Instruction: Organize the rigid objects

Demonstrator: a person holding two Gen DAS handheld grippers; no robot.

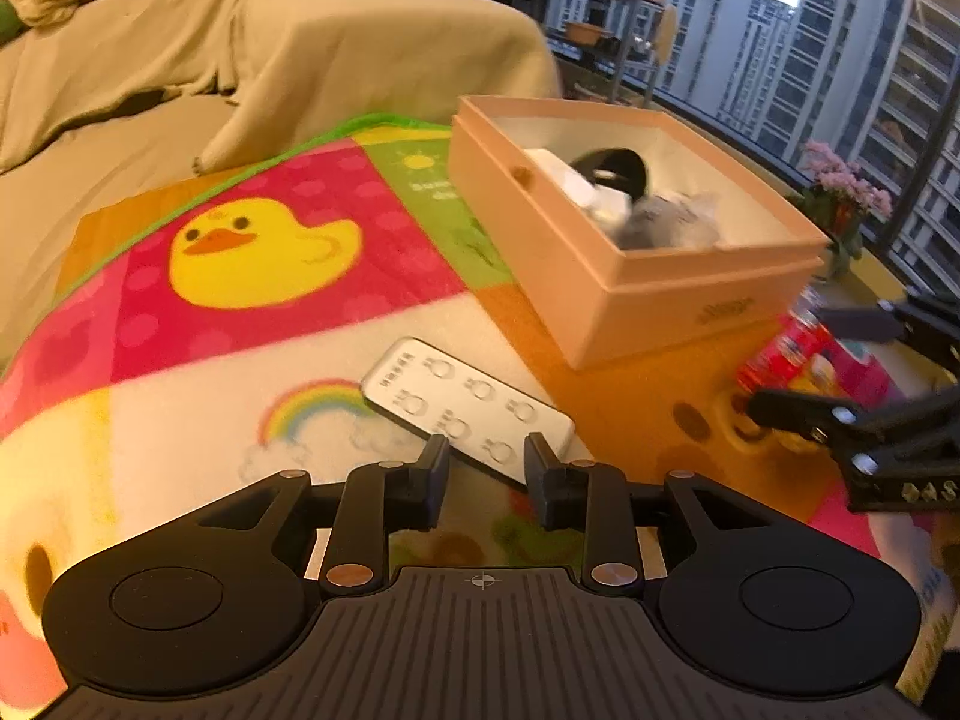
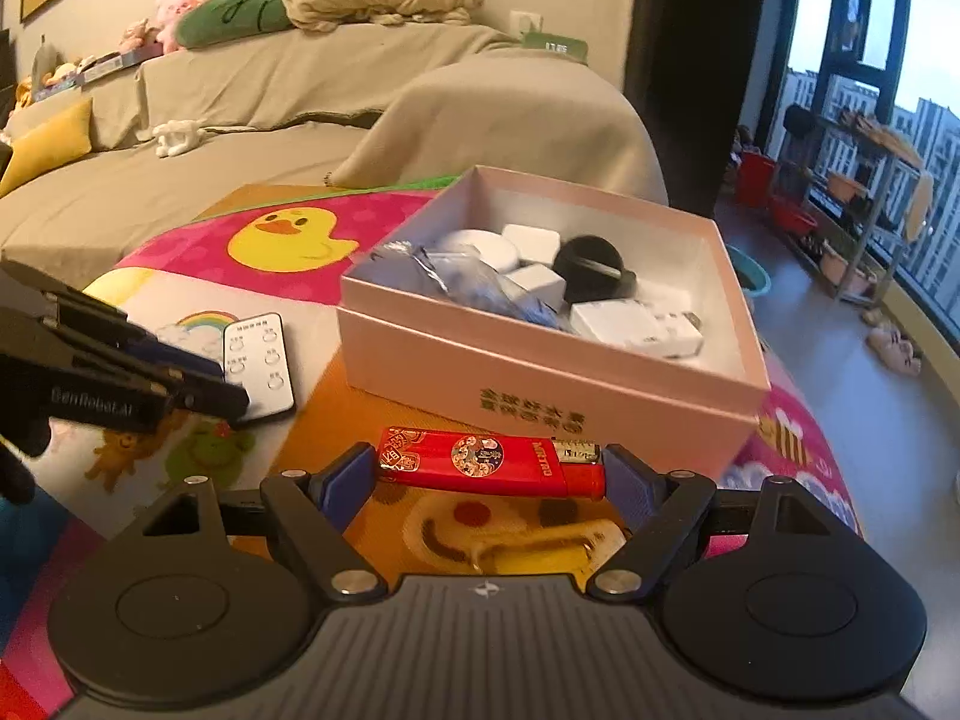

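A pink open box [image 2: 540, 372] stands on a colourful duck-print mat [image 1: 264, 252] and holds white adapters, a black round item [image 2: 591, 270] and a plastic bag. The box also shows in the left wrist view [image 1: 660, 300]. A white remote [image 1: 468, 408] lies on the mat; my left gripper [image 1: 487, 450] is open with its fingertips over the remote's near end. The remote also shows in the right wrist view [image 2: 259, 363]. A red lighter [image 2: 489, 462] lies lengthwise between the fingers of my right gripper [image 2: 489, 471], which is open around it, fingertips at each end.
A beige-covered sofa [image 2: 300, 96] with cushions and soft toys stands behind the mat. A balcony with racks and a window [image 2: 870, 150] is at the right. The left gripper shows at the left of the right wrist view [image 2: 234, 399].
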